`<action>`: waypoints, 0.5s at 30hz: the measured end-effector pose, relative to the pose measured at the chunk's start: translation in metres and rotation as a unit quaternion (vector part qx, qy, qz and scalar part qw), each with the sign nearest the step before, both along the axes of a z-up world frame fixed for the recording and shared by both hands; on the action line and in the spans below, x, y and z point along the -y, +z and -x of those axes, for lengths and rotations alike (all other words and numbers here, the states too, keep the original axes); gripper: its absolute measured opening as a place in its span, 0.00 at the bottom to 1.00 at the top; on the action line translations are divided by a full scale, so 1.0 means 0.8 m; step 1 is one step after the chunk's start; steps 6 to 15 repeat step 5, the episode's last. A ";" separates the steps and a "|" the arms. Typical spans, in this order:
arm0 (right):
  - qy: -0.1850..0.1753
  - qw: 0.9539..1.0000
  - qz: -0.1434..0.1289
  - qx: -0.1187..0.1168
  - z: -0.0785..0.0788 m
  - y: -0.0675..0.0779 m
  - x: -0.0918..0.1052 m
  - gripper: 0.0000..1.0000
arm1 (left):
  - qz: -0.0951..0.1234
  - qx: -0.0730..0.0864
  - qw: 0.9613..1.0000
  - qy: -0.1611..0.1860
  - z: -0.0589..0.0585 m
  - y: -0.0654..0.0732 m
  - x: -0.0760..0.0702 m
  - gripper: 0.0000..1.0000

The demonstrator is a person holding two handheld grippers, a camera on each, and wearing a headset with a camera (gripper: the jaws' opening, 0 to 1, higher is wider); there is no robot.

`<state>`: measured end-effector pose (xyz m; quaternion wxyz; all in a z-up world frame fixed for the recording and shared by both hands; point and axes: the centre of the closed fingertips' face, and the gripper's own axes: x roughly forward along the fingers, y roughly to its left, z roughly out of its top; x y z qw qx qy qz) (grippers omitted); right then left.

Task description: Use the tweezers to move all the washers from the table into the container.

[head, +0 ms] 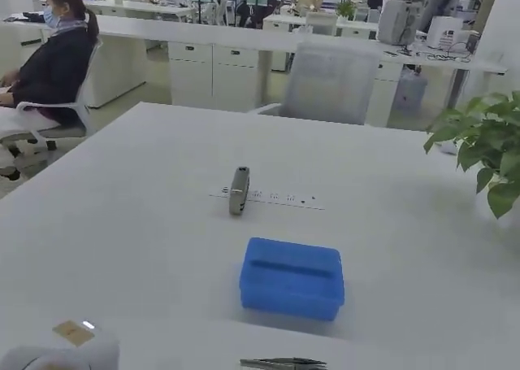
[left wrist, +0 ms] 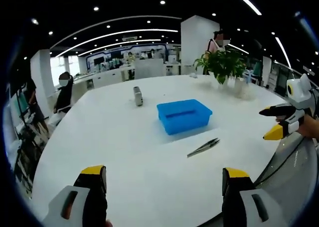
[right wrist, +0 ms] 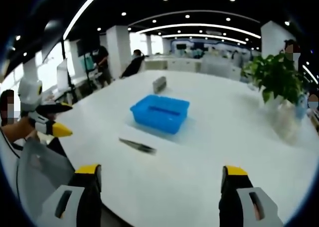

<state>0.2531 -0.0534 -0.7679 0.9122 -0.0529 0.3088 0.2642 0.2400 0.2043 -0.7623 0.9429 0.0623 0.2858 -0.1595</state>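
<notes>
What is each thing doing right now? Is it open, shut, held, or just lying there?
Left gripper: fingers open, holding nothing.
Right gripper: fingers open, holding nothing.
Tweezers: lying flat on the table, not held.
Blue container: upright on the table, top open.

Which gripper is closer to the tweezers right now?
Right, by a little, I think. The tweezers lie ahead and left of the right gripper; ahead and right of the left gripper, slightly farther.

The left tool and right tool match: black jaws capped in yellow, with pale grey dark-slotted housings behind them.
</notes>
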 end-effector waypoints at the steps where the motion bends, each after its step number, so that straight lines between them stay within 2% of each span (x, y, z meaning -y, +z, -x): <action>1: -0.002 1.000 0.000 -0.002 0.000 -0.001 0.001 0.99 | -0.001 0.000 1.000 0.000 0.000 0.001 -0.001 0.99; 5: -0.008 1.000 0.005 -0.004 -0.001 -0.004 0.006 0.99 | 0.001 0.005 1.000 0.004 -0.003 0.009 -0.005 0.99; 15: -0.008 1.000 0.005 -0.004 -0.001 -0.004 0.006 0.99 | 0.001 0.005 1.000 0.004 -0.003 0.009 -0.005 0.99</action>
